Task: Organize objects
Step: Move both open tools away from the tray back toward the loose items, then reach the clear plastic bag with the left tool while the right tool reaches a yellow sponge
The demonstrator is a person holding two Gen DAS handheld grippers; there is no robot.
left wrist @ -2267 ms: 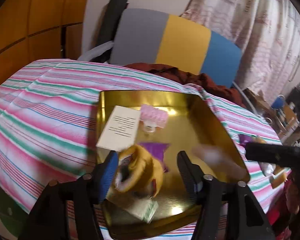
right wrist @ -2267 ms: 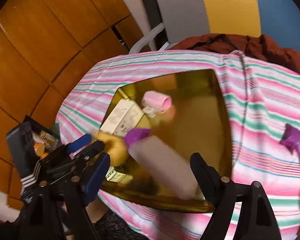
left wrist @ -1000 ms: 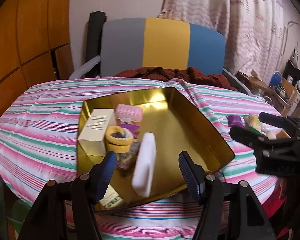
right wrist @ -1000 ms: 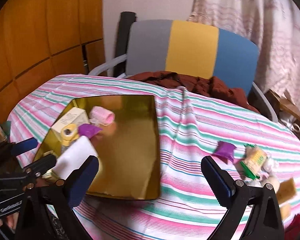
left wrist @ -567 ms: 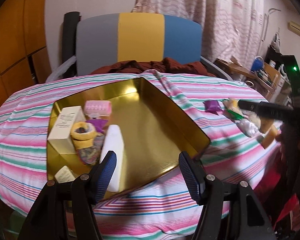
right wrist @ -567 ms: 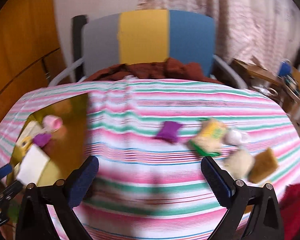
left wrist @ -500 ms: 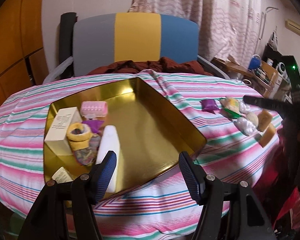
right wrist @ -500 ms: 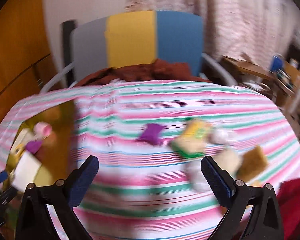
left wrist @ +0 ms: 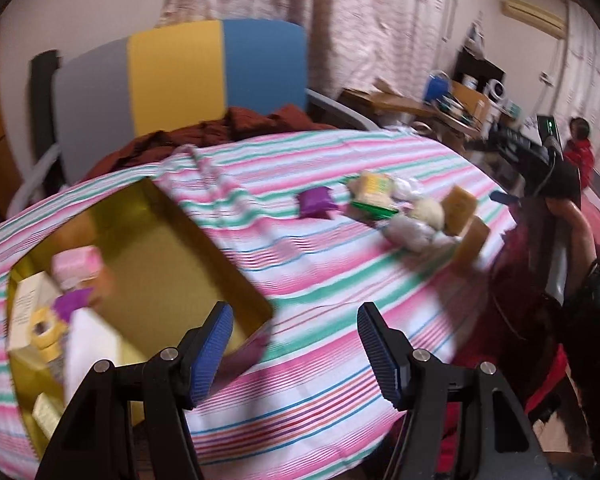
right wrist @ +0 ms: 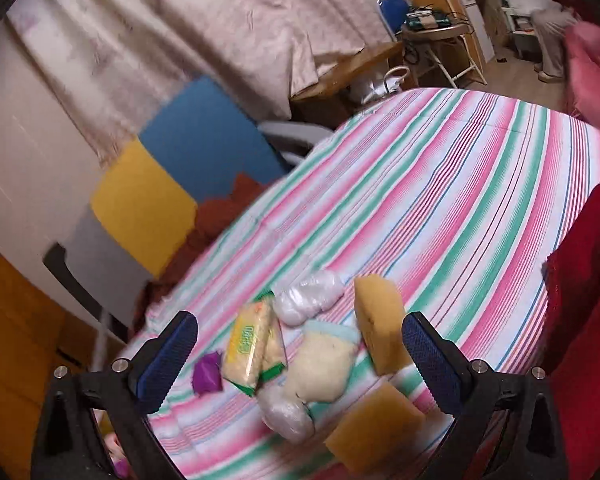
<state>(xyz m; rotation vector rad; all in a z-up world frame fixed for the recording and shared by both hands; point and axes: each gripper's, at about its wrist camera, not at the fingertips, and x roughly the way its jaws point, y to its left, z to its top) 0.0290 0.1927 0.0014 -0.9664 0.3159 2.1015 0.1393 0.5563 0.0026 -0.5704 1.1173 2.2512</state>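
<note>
Left claw [left wrist: 294, 340] spread wide, gripping nothing, now swung away from the shiny gold rectangular metal tray [left wrist: 172, 256], which has slid to the claw's left; half a second ago tray sat straight ahead. Inside tray: pink ribbed box [left wrist: 78, 262], cream carton [left wrist: 26, 312], white bar [left wrist: 88, 344].

Right claw [right wrist: 300, 356] likewise spread and empty, now tilted and much closer to the loose pile. Between its blue pads: yellow-green snack packet [right wrist: 250, 340], cream fluffy pouch [right wrist: 320, 364], upright yellow sponge [right wrist: 380, 320], clear plastic bundle [right wrist: 308, 296]. Purple wrapper [right wrist: 206, 374] just inside left pad; second sponge [right wrist: 374, 428] below.
</note>
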